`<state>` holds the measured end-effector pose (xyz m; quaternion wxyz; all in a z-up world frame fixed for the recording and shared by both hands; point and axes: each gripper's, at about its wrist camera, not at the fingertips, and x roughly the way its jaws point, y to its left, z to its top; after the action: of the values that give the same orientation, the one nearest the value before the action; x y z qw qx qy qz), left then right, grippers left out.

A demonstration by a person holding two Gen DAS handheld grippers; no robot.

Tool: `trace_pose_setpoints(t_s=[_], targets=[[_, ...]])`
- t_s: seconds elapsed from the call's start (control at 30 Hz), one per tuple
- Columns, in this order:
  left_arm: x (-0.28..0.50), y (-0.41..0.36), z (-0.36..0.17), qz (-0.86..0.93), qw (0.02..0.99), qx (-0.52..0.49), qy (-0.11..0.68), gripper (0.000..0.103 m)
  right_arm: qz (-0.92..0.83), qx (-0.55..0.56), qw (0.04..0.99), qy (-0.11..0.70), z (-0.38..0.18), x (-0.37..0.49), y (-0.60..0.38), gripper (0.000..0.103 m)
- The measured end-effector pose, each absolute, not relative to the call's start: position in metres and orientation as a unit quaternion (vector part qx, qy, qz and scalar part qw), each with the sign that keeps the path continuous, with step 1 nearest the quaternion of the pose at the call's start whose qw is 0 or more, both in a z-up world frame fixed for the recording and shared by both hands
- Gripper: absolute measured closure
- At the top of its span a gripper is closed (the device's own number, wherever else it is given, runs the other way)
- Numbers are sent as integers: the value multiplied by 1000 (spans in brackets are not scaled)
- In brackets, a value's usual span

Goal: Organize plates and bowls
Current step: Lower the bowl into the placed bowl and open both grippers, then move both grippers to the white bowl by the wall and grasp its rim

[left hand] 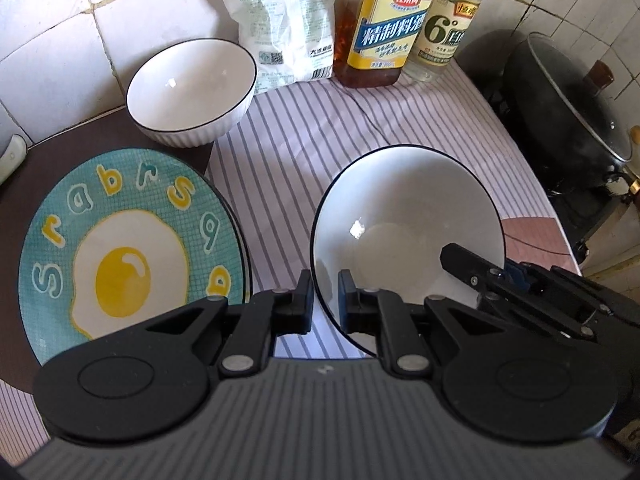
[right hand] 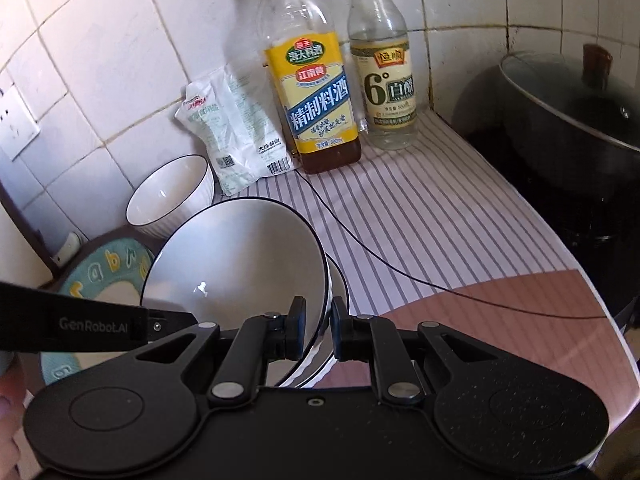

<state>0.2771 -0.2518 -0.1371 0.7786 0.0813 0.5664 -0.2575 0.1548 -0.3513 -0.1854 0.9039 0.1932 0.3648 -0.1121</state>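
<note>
Left gripper (left hand: pixel 325 296) clamped narrow on the near rim of a wide white bowl (left hand: pixel 404 224), one finger inside the rim, one outside. Right gripper (right hand: pixel 318 330) pinched narrow on the opposite edge of that same bowl (right hand: pixel 236 264), the rim running between its pads; in the right wrist view a second rim line shows just beneath, so possibly two bowls nested there, hard to tell for certain. Held bowl tilted, its thin dark rim lifted toward the bottles, hanging over the striped cloth (left hand: pixel 360 136).

Taking the held bowl as landmark: just to its left, an egg-print plate (left hand: pixel 128 240) lying flat on a dark brown mat (left hand: pixel 24 184), teal with yellow letters around a fried-egg picture. Beyond and left of the bowl, a smaller ribbed white bowl (left hand: pixel 192 88) upright, sitting where mat and cloth meet. Behind the bowl, against the tiled wall (right hand: pixel 100 60), a white packet (left hand: pixel 280 28) leaning, then a yellow-labelled cooking wine bottle (left hand: pixel 384 28) and a clear vinegar bottle (left hand: pixel 448 28) side by side. Far right of the bowl, a black lidded pot (left hand: pixel 568 104). A thin black cable (right hand: pixel 400 276) trailing across the cloth right of the bowl. A pink patch of cloth (right hand: pixel 500 320) near the bowl's right side.
</note>
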Motion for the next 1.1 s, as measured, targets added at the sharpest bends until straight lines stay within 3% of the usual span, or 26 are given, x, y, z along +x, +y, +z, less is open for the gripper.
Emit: trace_pose_setpoints(t_s=[0.23,0.37,0.47,0.73,1.1], targets=[[279,-249,-142,-249,777,66,574,92,-122,148,913,360,-185,157,-340,85],[282,-246,-144,-247,775,53,579,93,-137,78,923,352,-182,157,-325,73],[282,-244,-145,-244,775,50,581,93,-128,17,926,355,-182,155,-315,73],[280,-232,-123,-260,773,37,577,89,-137,84,928,336,-168,139,-330,73],[283,-190,-63,-279,799,65,529,85,-109,140,935,306,-120,113,-325,60]])
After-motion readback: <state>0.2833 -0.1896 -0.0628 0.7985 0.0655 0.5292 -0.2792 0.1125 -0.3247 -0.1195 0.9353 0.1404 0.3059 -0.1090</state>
